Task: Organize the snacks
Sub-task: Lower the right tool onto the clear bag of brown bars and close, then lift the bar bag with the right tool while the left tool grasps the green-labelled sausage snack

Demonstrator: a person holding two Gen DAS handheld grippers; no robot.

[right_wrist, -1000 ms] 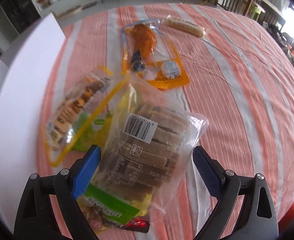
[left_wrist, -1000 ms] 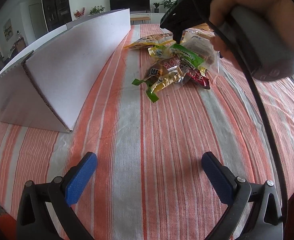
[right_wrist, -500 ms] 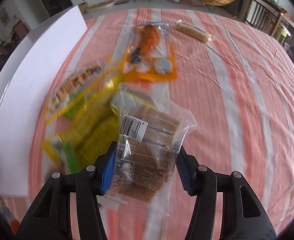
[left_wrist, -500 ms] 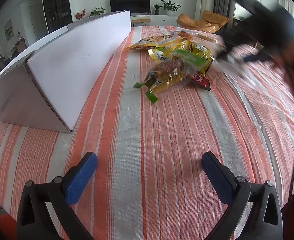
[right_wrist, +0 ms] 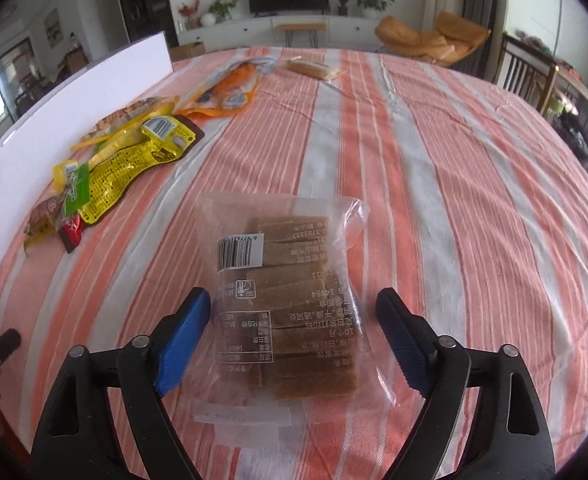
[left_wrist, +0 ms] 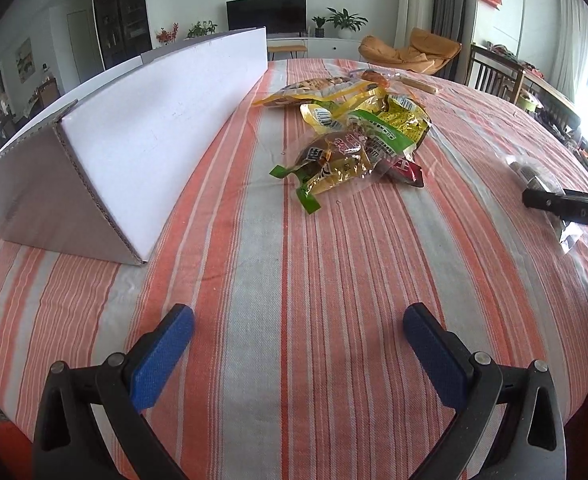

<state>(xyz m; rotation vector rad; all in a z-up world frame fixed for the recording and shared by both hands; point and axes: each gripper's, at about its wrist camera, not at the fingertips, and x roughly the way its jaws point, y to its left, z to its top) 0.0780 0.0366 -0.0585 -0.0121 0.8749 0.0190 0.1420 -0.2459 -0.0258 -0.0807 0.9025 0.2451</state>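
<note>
Fingers of the right gripper [right_wrist: 290, 334] stand spread, having just been opening, with the clear bag of brown bars [right_wrist: 284, 296] lying flat on the striped tablecloth [right_wrist: 453, 184] between them; the left pad sits just beside the bag's edge, the right one plainly apart from it, so nothing is pinched. Left gripper [left_wrist: 298, 354] likewise spread wide over bare cloth, nothing between its pads

Bag of brown bars: thin crinkly film, loose at the top and sides, barcode label uppermost. Bars inside look stacked in a firm block, so my guess is light to moderate weight, stiff in the middle, floppy and slippery at the margins. Best hold, I judge, is across the block itself; a pinch on the empty film alone would likely slide or let the block swing. Bars may crumble under a hard squeeze

Pile of snack packets [right_wrist: 110, 172] lies well apart to the left, near the box wall: yellow, green and red foil pouches overlapping, soft, glossy, light by the look. Farther back an orange-edged pouch [right_wrist: 226, 92] and a small wrapped bar [right_wrist: 313, 69], each on its own

White cardboard box [left_wrist: 154, 140]: long, its sloped wall is all either view offers; inside hidden, contents cannot be told
</note>
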